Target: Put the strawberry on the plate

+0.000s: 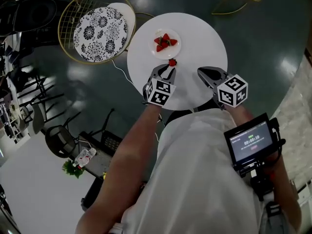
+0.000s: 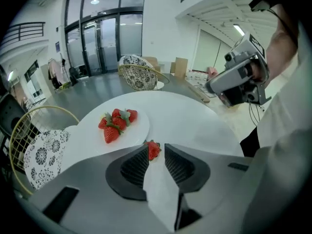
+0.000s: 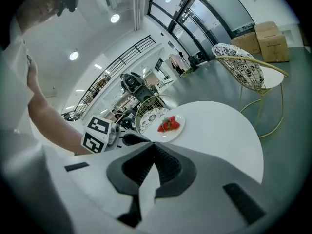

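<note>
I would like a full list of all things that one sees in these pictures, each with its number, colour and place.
table: one, white, round, in front of the person
plate: one, white, on the far part of the table
heaped strawberries: about four, red, on the plate
loose strawberry: one, red, on the table near the plate, between the left jaws
chair: one, gold wire with a black and white cushion, left of the table
screen device: one, black, on the right forearm
left hand-held gripper: one, grey, jaws apart around the loose strawberry
right hand-held gripper: one, grey, jaws together, empty, over the table's near edge
</note>
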The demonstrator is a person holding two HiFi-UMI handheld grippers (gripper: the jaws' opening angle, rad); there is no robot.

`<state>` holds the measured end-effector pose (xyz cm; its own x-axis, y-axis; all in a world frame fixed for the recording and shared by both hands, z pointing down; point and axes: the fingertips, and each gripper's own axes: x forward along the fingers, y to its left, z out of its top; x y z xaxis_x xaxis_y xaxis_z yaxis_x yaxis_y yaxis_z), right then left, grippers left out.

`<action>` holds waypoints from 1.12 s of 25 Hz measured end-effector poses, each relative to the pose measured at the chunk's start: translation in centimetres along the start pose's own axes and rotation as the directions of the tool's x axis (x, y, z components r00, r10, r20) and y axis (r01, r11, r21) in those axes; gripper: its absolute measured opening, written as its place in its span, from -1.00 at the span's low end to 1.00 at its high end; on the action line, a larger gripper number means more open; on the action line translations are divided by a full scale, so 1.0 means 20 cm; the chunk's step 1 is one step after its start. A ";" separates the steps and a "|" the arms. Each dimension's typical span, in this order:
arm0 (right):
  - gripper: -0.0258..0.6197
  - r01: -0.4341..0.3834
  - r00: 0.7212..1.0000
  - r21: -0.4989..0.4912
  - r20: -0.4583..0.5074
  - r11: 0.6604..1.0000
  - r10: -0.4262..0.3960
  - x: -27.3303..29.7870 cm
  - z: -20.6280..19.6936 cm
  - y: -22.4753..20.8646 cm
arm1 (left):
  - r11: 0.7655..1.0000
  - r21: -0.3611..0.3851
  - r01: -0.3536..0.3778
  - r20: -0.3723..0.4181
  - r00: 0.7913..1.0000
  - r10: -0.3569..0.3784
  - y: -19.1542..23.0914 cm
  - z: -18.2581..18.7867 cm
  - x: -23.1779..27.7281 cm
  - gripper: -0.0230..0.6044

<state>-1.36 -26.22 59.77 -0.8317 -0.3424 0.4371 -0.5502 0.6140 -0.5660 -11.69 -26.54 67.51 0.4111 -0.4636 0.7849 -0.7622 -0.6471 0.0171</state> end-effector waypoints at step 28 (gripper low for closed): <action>-0.90 0.015 1.000 0.047 0.002 0.999 -0.015 -0.02 -0.09 -0.02 | 0.994 0.109 0.012 -0.135 0.991 0.003 0.05 -0.07 0.11 -0.54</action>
<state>-0.62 -25.14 61.11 -0.8234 -0.3527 0.4445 -0.5655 0.5744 -0.5918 -12.20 -27.28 70.09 0.3376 -0.3797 0.8613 -0.6982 -0.7147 -0.0414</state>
